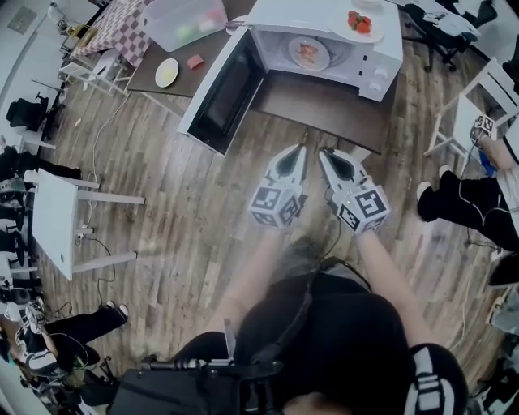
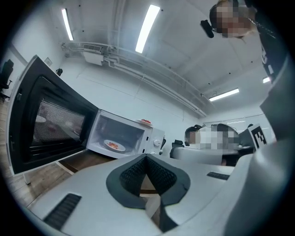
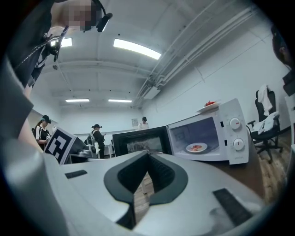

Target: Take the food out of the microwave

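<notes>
Both the left gripper (image 1: pixel 298 154) and right gripper (image 1: pixel 326 156) are closed, empty, well short of the open microwave (image 1: pixel 378 66); the plate of food (image 1: pixel 309 53) inside lies at twelve o'clock, seemingly equally near both.

A plate (image 1: pixel 309 53) lies inside the microwave (image 1: pixel 312 14) on the table (image 1: pixel 320 104).

The microwave (image 1: pixel 381 57) has a glossy white shell; the table (image 1: pixel 324 105) is dark, smooth wood and the floor (image 1: pixel 195 227) is matt wooden planks. The left gripper (image 1: pixel 301 149) and the right gripper (image 1: pixel 324 152) look like matt grey plastic, with black ribbed pads (image 2: pixel 161 176).
</notes>
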Tool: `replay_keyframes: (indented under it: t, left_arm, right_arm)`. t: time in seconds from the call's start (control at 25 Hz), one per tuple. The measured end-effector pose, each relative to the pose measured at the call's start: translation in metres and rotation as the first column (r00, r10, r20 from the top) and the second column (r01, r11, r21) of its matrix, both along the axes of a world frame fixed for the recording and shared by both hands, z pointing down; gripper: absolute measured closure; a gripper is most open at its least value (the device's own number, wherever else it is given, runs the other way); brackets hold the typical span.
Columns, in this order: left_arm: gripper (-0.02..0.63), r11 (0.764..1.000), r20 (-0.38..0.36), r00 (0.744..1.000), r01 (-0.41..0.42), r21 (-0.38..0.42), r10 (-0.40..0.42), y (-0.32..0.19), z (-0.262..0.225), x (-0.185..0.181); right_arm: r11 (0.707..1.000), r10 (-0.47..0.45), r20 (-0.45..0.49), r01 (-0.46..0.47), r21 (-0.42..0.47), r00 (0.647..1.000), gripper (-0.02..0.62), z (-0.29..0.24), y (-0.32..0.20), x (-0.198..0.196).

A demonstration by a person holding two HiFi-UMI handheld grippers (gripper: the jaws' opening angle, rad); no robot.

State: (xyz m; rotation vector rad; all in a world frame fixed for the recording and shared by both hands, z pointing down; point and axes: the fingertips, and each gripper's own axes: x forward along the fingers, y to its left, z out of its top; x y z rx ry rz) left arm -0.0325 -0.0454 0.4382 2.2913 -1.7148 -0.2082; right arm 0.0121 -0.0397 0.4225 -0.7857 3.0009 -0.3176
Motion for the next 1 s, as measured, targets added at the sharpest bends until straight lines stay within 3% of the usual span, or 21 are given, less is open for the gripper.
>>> replay_keyframes:
  t: [0.36,1.0]
  left_arm:
    - [0.606,0.995,0.025,0.995,-0.101,-0.007,0.102,-0.02,0.005,-0.024]
    - [0.606,0.997,-0.016,0.997,-0.078,0.003,0.078,-0.061,0.018,-0.044]
  right_arm:
    - [0.997,0.08,-0.002,-0.08,0.01,0.997,0.592,0.0,-0.021,-0.026]
    - [0.992,0.126,-0.033,-0.125,0.013,0.991,0.592,0.017,-0.063,-0.048]
